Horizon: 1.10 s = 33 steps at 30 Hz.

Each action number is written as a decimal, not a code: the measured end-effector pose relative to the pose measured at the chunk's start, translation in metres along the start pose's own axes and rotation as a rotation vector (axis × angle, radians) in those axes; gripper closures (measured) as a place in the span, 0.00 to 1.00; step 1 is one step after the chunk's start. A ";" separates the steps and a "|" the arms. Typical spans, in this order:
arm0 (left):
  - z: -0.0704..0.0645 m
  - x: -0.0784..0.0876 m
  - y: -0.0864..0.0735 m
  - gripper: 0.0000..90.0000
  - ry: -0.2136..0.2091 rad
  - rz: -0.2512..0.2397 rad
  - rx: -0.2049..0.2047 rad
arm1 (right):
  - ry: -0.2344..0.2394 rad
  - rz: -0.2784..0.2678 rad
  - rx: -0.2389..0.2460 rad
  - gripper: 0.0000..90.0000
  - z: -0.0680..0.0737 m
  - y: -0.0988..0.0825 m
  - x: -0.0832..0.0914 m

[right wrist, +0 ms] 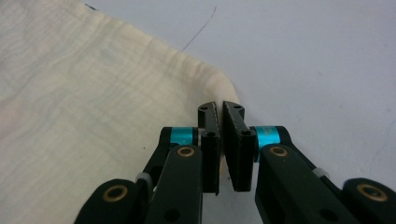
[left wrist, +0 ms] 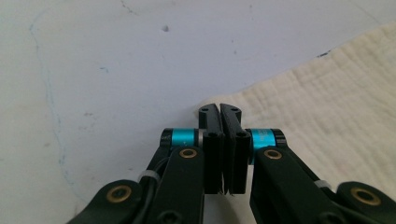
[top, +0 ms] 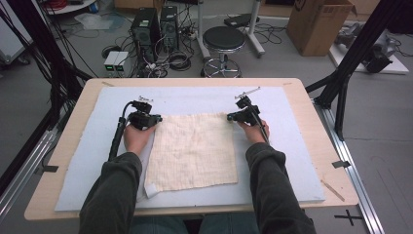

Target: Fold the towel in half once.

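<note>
cloth [top: 192, 151] flat on the table's blue mat [top: 292, 146] | my left gripper [left wrist: 219, 112] and right gripper [right wrist: 220, 108] pinch its two far corners | light, limp, crinkly; corners look best, lift evenly

Even, soft overhead light, faint shadows, no glare; slightly grainy high view, sharp close-ups.

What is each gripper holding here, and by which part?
Both are shut on the cream cloth: the left gripper pinches its far left corner, the right gripper its far right corner.
</note>
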<state>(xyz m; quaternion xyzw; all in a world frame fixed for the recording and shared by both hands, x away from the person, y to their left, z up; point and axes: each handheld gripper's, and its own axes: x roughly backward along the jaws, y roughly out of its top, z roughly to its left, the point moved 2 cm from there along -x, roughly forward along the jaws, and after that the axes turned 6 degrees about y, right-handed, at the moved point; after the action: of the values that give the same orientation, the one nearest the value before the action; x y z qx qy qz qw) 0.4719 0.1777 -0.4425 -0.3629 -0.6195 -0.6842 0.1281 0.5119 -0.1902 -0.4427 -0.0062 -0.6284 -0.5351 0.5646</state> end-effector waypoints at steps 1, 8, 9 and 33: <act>0.001 0.002 0.001 0.97 -0.001 -0.009 0.005 | 0.009 -0.007 -0.006 0.95 0.001 0.001 0.002; 0.005 0.017 0.014 0.97 -0.025 -0.066 0.014 | 0.022 -0.037 0.023 0.95 0.006 0.014 0.016; 0.006 0.019 0.015 0.97 -0.028 -0.073 0.026 | 0.023 -0.042 0.023 0.95 0.007 0.017 0.018; 0.002 0.053 0.018 0.97 -0.101 -0.101 -0.025 | 0.085 -0.102 0.038 0.95 0.023 0.020 0.047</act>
<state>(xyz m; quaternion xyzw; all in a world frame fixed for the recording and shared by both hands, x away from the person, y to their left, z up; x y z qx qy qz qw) 0.4466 0.1904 -0.3939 -0.3668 -0.6342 -0.6782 0.0573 0.4903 -0.1940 -0.3911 0.0594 -0.6133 -0.5511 0.5627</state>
